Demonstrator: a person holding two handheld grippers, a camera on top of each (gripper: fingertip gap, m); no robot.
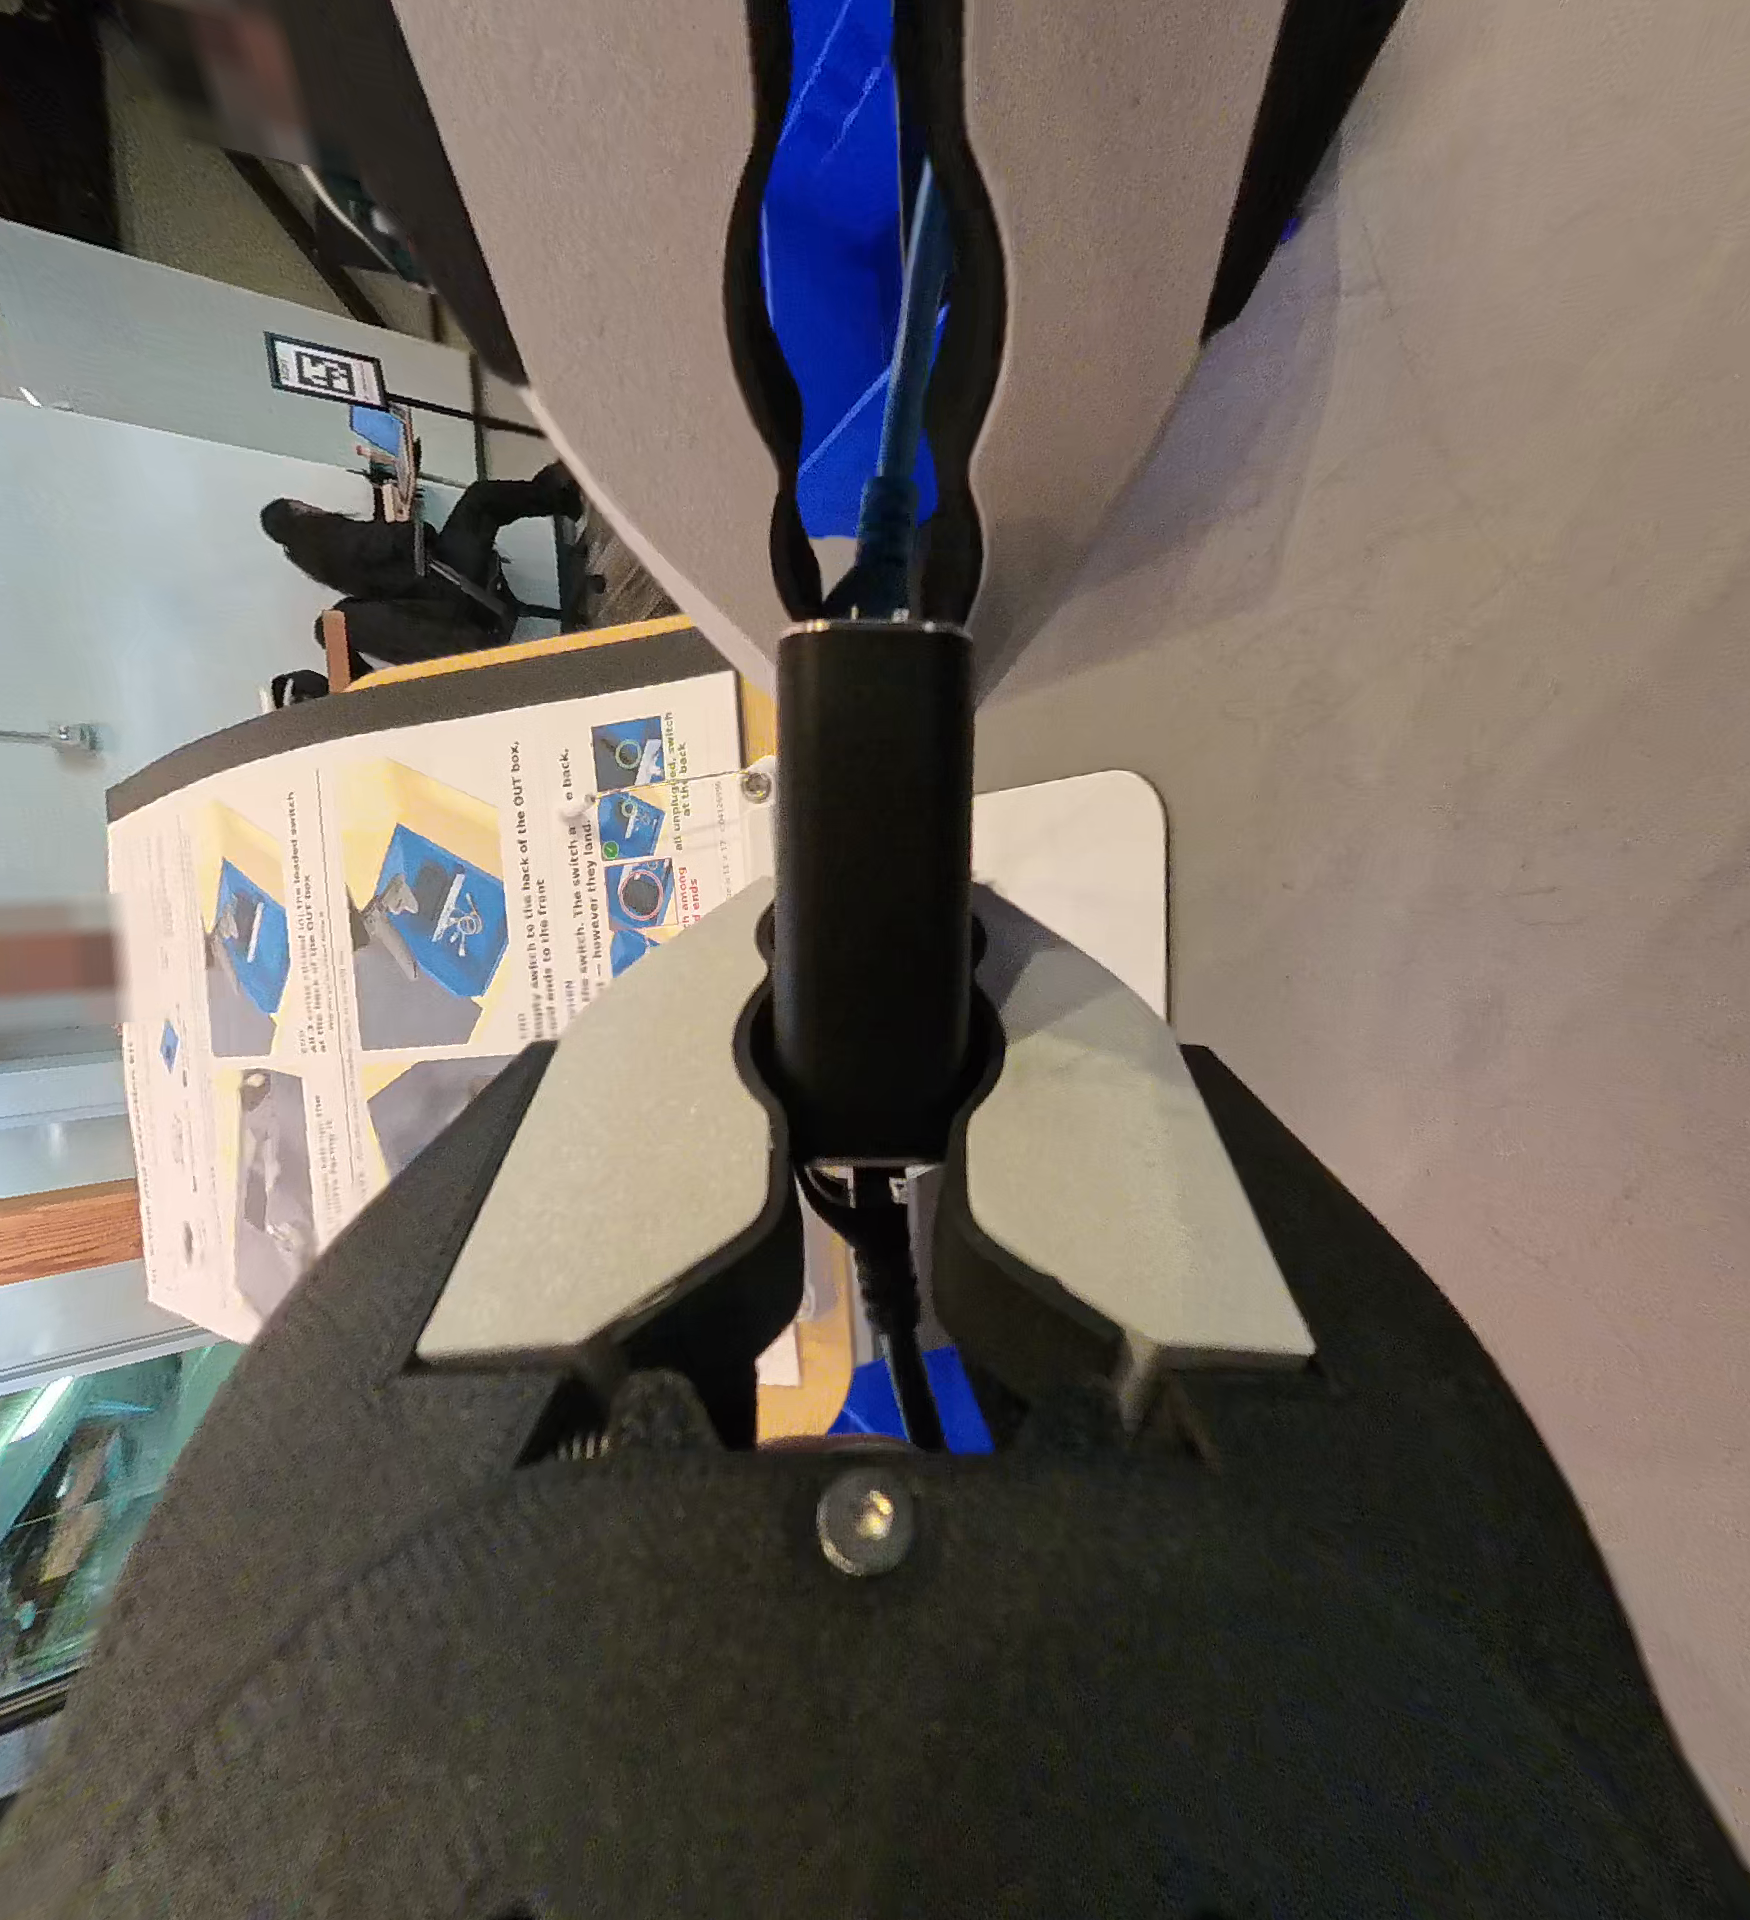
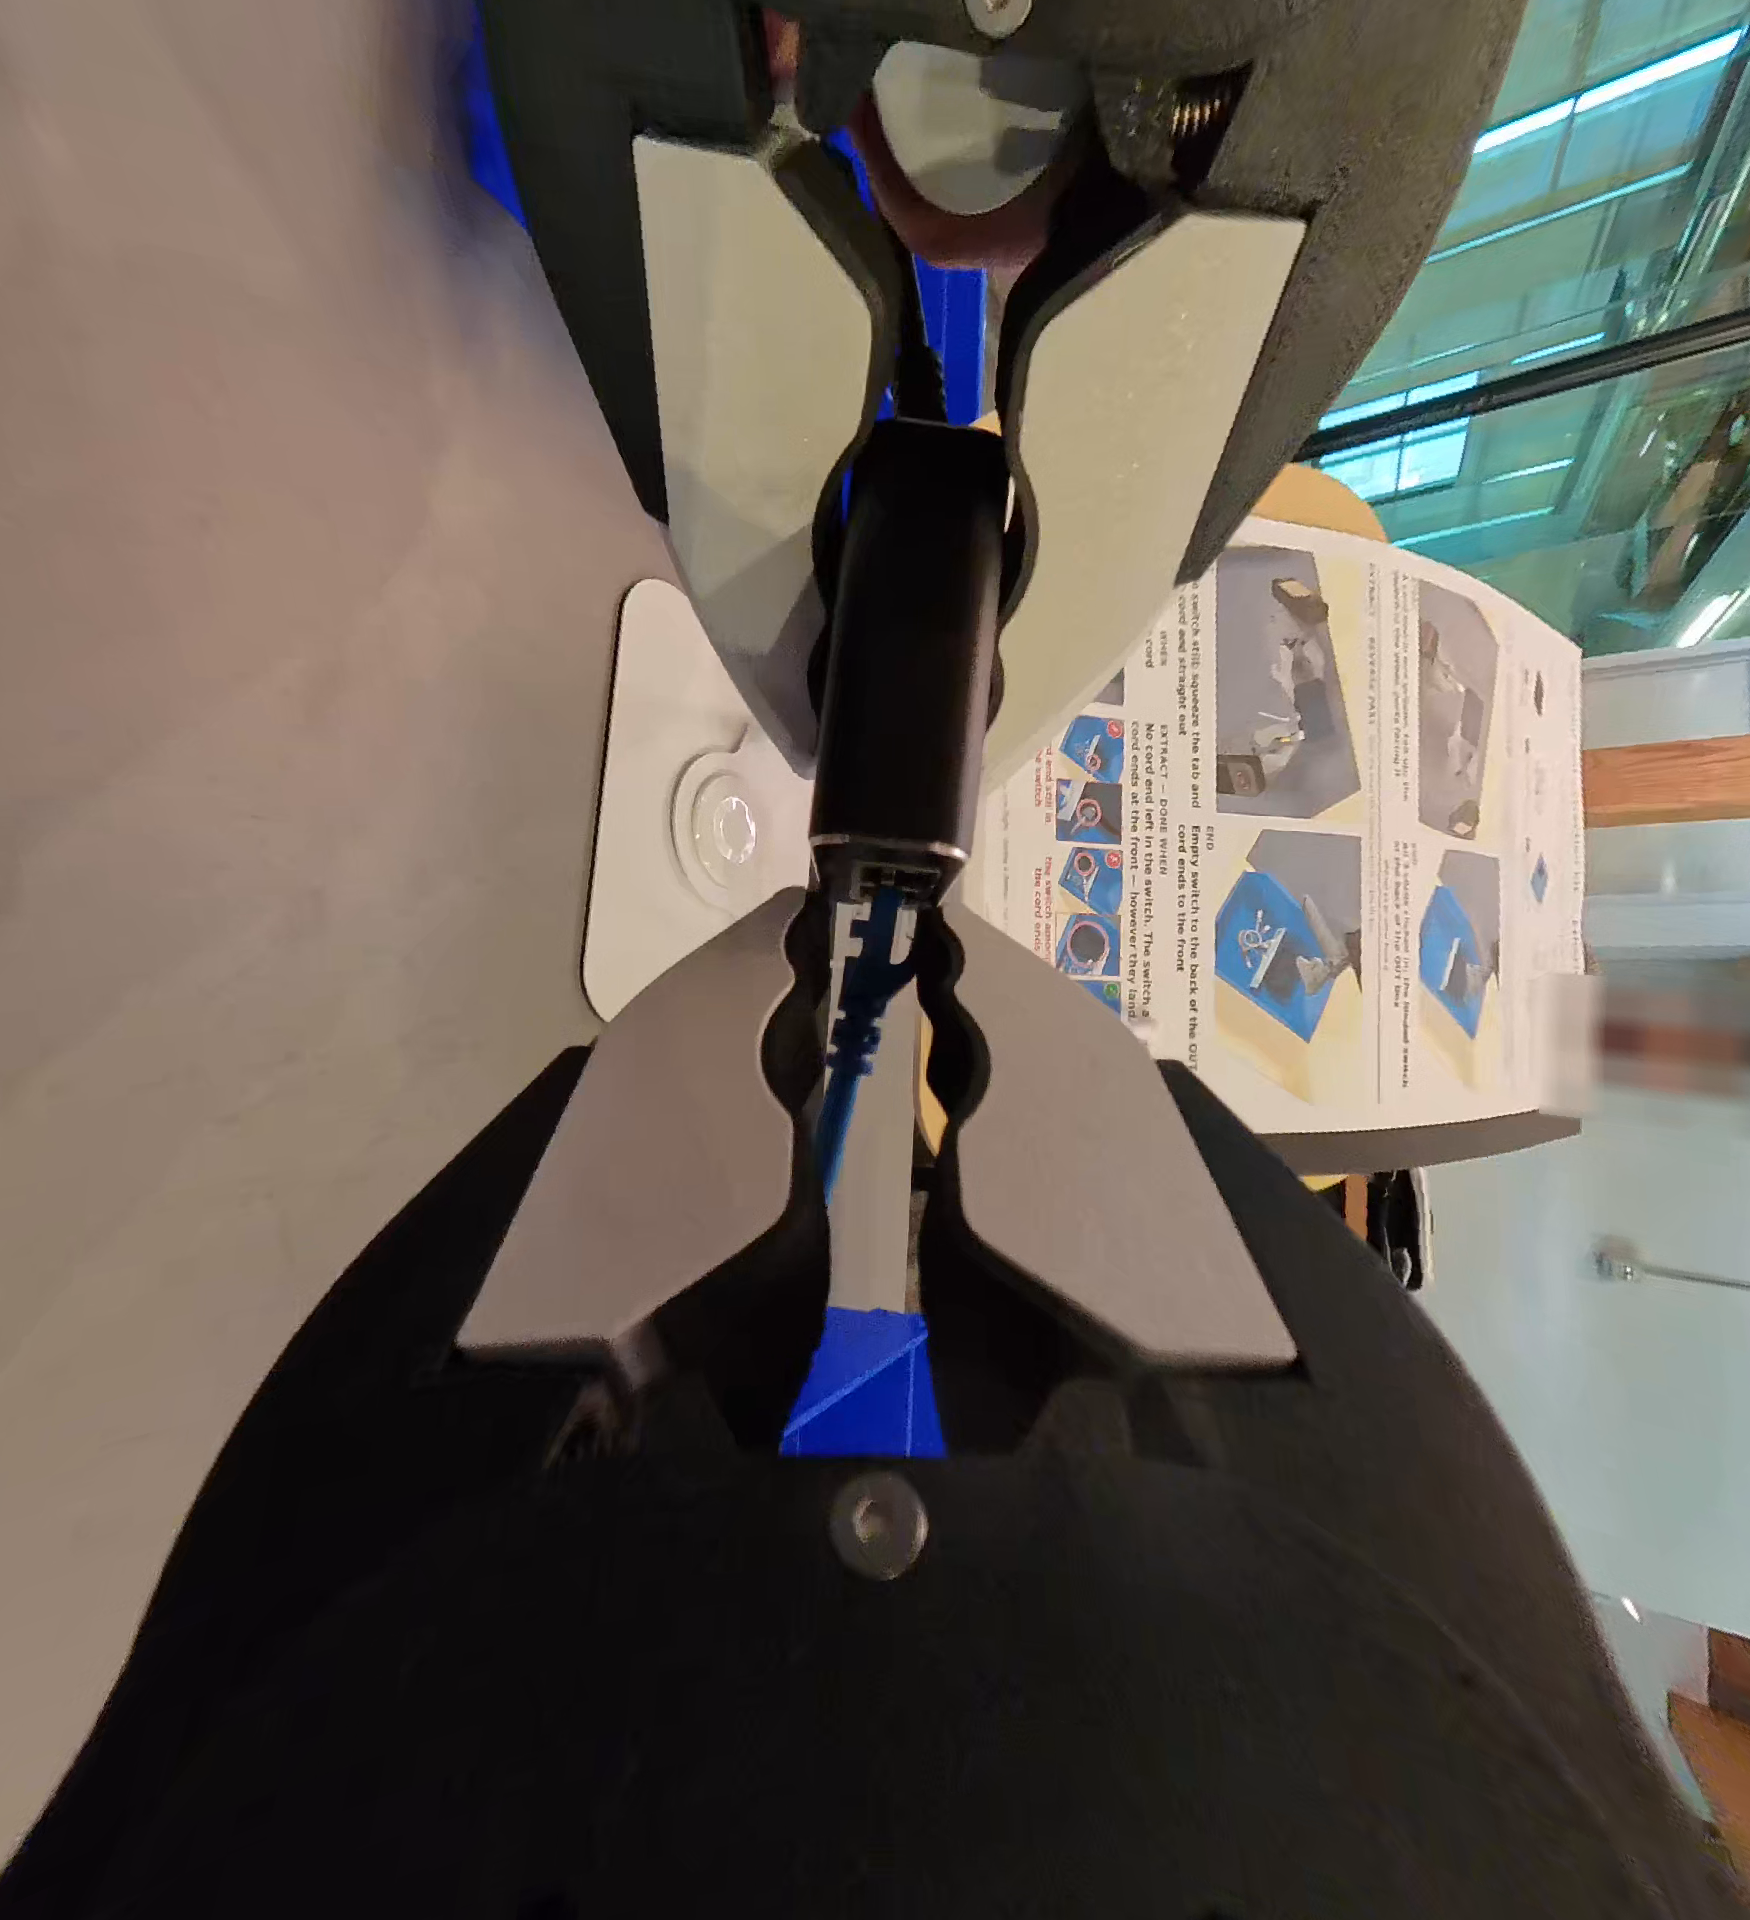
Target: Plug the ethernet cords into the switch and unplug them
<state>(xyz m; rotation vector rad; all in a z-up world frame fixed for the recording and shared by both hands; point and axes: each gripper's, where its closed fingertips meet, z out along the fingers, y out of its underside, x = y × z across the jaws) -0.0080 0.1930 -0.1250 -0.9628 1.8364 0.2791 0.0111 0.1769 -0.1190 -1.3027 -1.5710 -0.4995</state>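
Note:
The black switch is clamped across its body by my left gripper, both pads pressing its sides. A black cord runs from its near end. In the right wrist view the switch points its port face at me. A blue ethernet cord's plug sits at that port. My right gripper stands around the plug with a gap showing beside it, so it does not press on it. The left wrist view shows the same: the right gripper has room between its fingers and the blue cord.
A grey table top lies behind. A white plate with a screw is fixed to it. A printed instruction sheet stands on a board. A blue bin lies beyond. A person sits far off. The tips of both grippers are at nearly the same place. The white plate is about 25 cm from both grippers' fingertips.

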